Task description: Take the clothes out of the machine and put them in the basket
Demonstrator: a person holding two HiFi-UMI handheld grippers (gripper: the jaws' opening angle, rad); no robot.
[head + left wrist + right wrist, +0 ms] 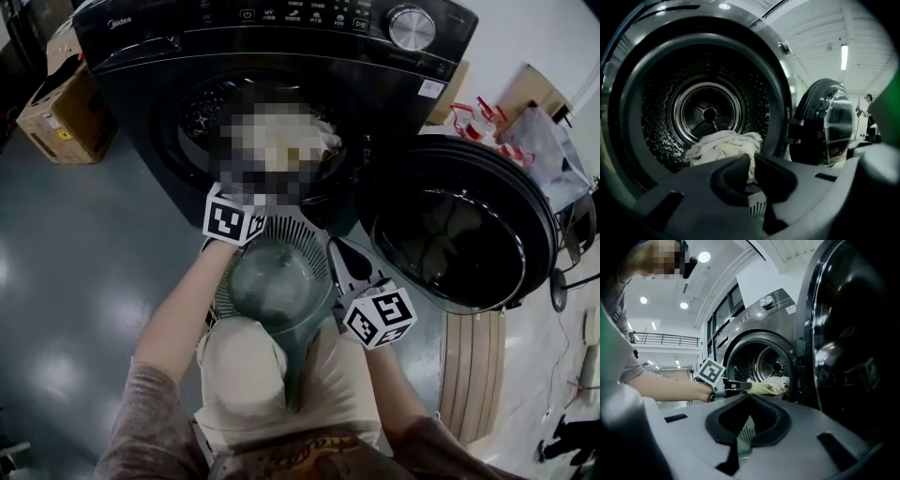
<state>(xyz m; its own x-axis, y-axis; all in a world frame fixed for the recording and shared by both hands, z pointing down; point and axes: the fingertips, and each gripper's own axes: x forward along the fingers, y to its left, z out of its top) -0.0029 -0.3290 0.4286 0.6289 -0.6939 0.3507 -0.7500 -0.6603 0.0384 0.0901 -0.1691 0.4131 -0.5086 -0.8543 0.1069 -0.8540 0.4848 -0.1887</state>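
Observation:
The black washing machine (281, 56) stands with its round door (459, 234) swung open to the right. Pale cream clothes (719, 145) lie at the front of the drum (708, 112). My left gripper (751, 164) is shut on a fold of this cloth at the drum's mouth. In the right gripper view, the left gripper (748, 386) holds the cream cloth (772, 387) stretched out of the opening. A green slatted basket (302, 236) rests on the person's lap below the opening. My right gripper (746, 423) is shut on its rim (745, 437).
The open door (853, 333) stands close on the right, beside the basket. A cardboard box (56, 112) sits on the floor left of the machine. Bags and clutter (534, 141) lie behind the door. A person (868, 105) stands far off in the room.

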